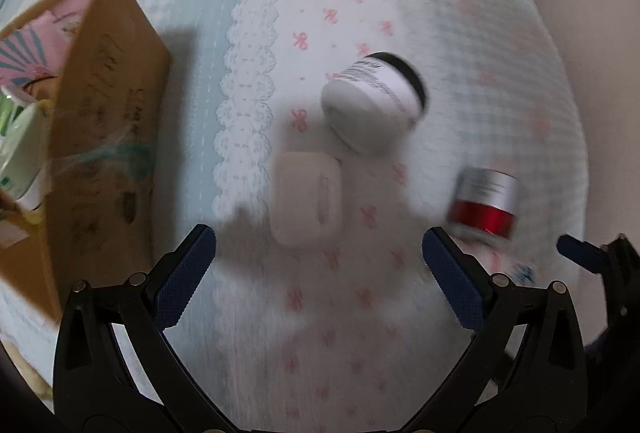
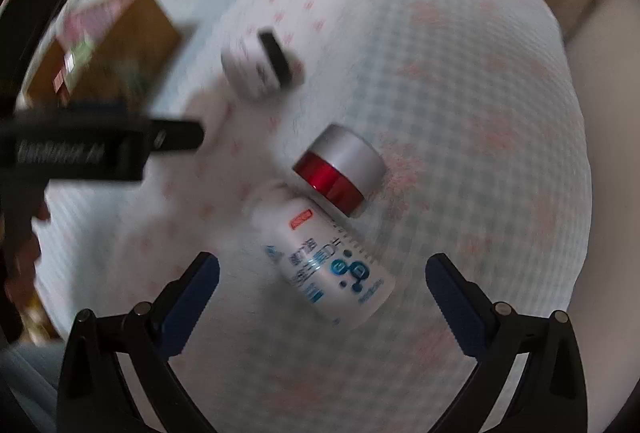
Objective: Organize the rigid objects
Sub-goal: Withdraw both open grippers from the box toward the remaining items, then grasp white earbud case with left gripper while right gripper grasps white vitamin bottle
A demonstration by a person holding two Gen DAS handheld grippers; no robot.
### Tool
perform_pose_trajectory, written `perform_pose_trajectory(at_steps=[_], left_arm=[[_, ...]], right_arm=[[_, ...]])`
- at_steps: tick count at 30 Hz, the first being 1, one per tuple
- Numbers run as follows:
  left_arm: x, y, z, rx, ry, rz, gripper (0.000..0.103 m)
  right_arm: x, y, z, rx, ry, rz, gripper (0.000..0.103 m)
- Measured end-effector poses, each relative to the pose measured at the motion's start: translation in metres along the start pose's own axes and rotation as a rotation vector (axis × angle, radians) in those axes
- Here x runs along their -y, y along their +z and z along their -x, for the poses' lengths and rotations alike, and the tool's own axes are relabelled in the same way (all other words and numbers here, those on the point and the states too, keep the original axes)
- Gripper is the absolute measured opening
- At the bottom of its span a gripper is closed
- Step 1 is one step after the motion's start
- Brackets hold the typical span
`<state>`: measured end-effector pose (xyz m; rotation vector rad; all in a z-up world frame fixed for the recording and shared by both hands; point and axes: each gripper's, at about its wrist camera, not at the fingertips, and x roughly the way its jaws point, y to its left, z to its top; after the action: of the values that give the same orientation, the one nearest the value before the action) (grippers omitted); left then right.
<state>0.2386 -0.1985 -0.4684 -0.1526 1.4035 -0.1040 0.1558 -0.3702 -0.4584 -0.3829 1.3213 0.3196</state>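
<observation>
- Our left gripper (image 1: pixel 318 273) is spread wide and holds nothing — the white case (image 1: pixel 306 196) lies just beyond its fingertips on the bedspread (image 1: pixel 248 81).
- Our right gripper (image 2: pixel 322 287) is likewise wide open and empty, with the white bottle (image 2: pixel 324 265) lying on its side between its fingers.
- The red jar (image 2: pixel 340 169) touches that bottle; the black-lidded white jar (image 1: pixel 374 101) rests on its side near the case.
- The cardboard box (image 1: pixel 108 121) stands at the left — some packets are already inside.
</observation>
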Motion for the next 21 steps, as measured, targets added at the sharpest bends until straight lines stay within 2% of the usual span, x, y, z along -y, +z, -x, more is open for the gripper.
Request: perform_pose_trajectory(at_steps=[3, 6, 8, 13, 16, 17, 20, 21], left_arm=[[-0.003, 0.004, -0.017, 0.013, 0.010, 0.004, 0.098], [-0.004, 0.006, -0.026, 0.014, 0.017, -0.003, 0.089], [-0.004, 0.007, -0.032, 0.008, 0.023, -0.008, 0.086], [0.001, 0.007, -0.037, 0.015, 0.049, -0.046, 0.085], [0.007, 0.006, -0.037, 0.016, 0.081, -0.087, 0.071], [0.009, 0.006, -0.037, 0.018, 0.081, -0.097, 0.062], [0.013, 0.008, -0.034, 0.007, 0.078, -0.123, 0.042], [0.012, 0.009, -0.033, 0.002, 0.072, -0.128, 0.042]], right_arm=[[-0.010, 0.003, -0.016, -0.046, -0.019, 0.105, 0.102], [-0.015, 0.005, -0.030, -0.101, -0.003, 0.162, 0.089], [-0.017, 0.008, -0.036, -0.126, 0.003, 0.187, 0.084], [-0.020, 0.017, -0.050, -0.192, 0.024, 0.223, 0.071], [-0.024, 0.017, -0.057, -0.220, -0.009, 0.269, 0.061], [-0.025, 0.016, -0.057, -0.223, -0.018, 0.285, 0.058], [-0.031, 0.014, -0.057, -0.226, -0.027, 0.302, 0.057], [-0.033, 0.013, -0.057, -0.229, -0.031, 0.306, 0.057]])
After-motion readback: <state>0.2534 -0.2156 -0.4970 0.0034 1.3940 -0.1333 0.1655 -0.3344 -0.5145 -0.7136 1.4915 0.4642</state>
